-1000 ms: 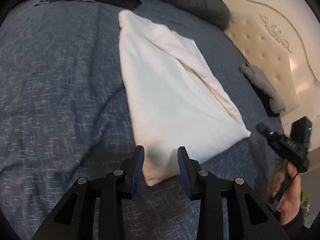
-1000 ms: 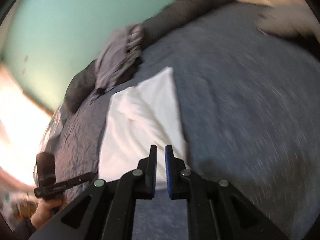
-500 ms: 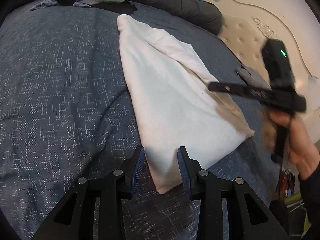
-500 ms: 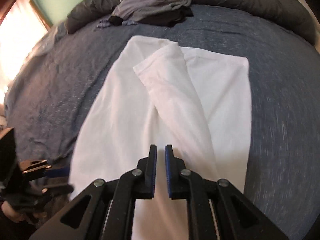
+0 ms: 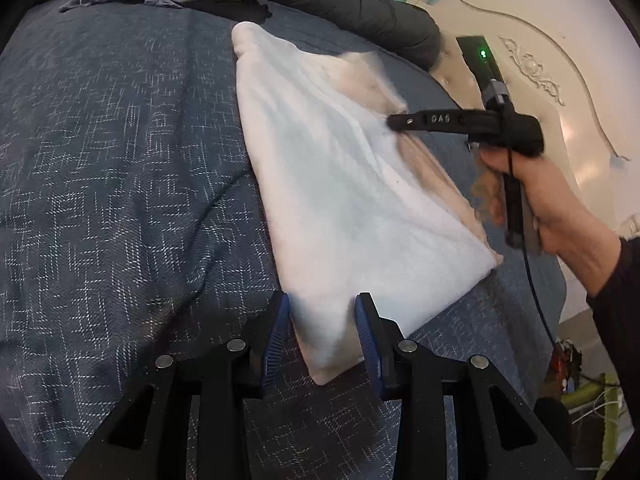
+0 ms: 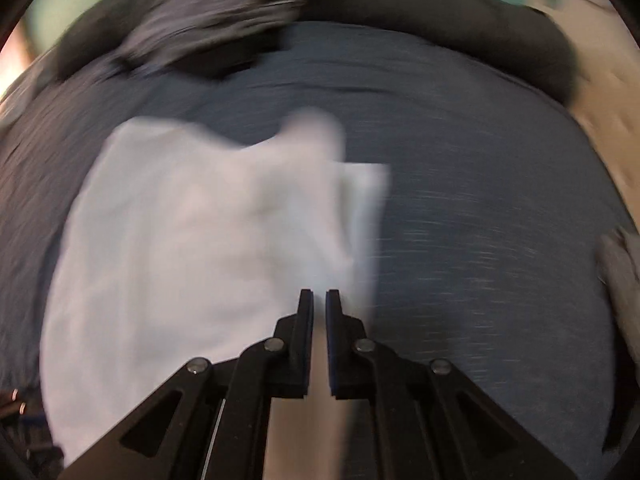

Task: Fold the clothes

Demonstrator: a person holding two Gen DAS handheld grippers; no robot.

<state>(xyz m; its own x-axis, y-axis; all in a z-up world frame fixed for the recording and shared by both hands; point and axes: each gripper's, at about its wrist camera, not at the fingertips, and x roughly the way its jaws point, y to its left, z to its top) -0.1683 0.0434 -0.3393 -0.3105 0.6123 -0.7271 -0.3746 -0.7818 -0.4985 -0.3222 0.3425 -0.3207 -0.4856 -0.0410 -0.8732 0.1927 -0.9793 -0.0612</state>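
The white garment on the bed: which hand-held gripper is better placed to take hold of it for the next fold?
Left hand-held gripper: open, its fingers straddle the white garment near corner. Right hand-held gripper is shut.

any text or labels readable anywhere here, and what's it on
"DAS", pale letters on the side of the right gripper, seen from the left wrist camera as its shut tip meets the white garment; the reading is a bit soft.
A green light glows on the black box above that gripper: a lamp, no text.
Right wrist view: blurred by motion, nothing readable.
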